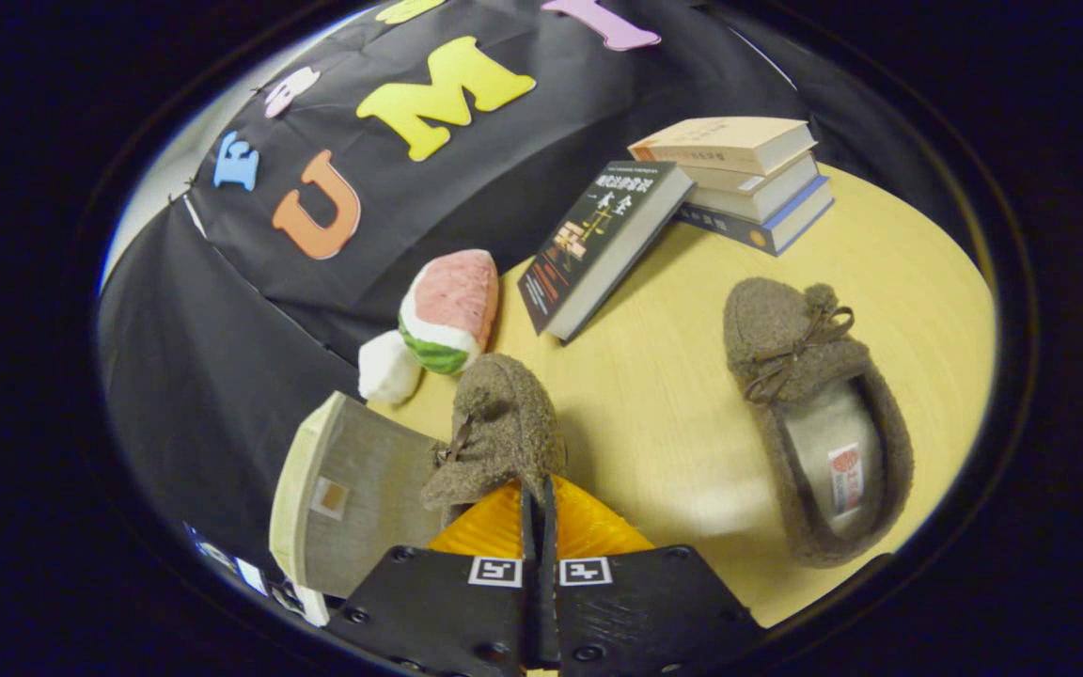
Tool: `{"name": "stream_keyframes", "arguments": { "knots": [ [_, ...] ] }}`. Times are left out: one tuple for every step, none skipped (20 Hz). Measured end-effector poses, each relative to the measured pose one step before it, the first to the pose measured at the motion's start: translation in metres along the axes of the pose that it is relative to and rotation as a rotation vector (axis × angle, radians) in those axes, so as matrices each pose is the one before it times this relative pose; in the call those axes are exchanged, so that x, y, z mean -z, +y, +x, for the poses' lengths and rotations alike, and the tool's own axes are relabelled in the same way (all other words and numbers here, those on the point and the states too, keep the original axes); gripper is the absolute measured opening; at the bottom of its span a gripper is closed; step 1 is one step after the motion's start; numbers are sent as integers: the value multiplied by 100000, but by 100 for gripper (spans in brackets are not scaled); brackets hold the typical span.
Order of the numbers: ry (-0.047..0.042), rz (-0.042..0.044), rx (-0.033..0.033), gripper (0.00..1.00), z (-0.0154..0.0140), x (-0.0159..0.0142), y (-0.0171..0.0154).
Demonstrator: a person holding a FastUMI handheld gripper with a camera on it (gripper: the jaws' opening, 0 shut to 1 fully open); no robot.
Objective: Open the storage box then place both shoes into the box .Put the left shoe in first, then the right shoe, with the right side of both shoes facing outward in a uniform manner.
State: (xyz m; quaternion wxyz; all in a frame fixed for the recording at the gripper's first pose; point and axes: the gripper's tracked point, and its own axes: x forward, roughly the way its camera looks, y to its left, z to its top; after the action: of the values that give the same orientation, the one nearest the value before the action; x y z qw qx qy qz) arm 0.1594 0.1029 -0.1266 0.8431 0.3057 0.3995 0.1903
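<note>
Fuzzy brown fleece covers both shoes. One shoe (501, 434) hangs toe-up right at the claw (539, 512), whose two fingers are pressed together on a thin edge of it; its heel end is hidden behind the fingers, so how much of the shoe they pinch cannot be made out. Just beside this shoe, on the side of the booth's cloth wall, stands the storage box (353, 498) with its pale lid (302, 475) swung up; the box's inside and its lower part are cut off behind the claw body. The other shoe (814, 414) lies flat on the wooden counter (654, 395), well apart from the held one, opening upward, with a bow over its toe and a small label on the insole too small to read. Beyond the fingers, a plush watermelon slice (450, 310) and a white plush ball (388, 369) rest against the cloth wall. Farther on, a dark book (603, 244) leans on a stack of books (748, 179).
</note>
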Motion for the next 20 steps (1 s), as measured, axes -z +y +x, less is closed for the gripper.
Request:
{"name": "stream_keyframes", "arguments": {
  "knots": [
    [-2142,475,-1853,0,-685,-618,1362],
    [-2380,27,-1577,0,-477,-746,1396],
    [-2328,194,-2073,0,-366,-647,1616],
    [-2220,501,-2430,0,-497,-464,1987],
    [-2158,484,-2613,0,-277,-477,1894],
    [-2121,738,-2337,0,-32,-405,1879],
    [-1715,844,-2217,0,122,-213,1864],
    [-1571,698,-1586,0,592,159,1829],
    [-1215,852,-1975,0,707,344,1802],
    [-156,637,-1955,0,833,584,1799],
    [481,668,-2021,0,733,491,1544],
    [1062,478,-1666,0,1079,1404,1942],
    [1374,-165,-1099,0,944,1153,1349],
    [1189,-449,-626,0,982,1187,1118],
    [1321,-333,-316,0,1000,1346,930],
    [1303,617,-150,0,995,1441,654],
    [862,1737,378,0,926,1580,467],
    [1167,1319,644,0,921,1446,140],
    [989,915,1399,0,781,1257,-218],
    [1396,276,1736,0,736,1110,-443]
  ]
}}
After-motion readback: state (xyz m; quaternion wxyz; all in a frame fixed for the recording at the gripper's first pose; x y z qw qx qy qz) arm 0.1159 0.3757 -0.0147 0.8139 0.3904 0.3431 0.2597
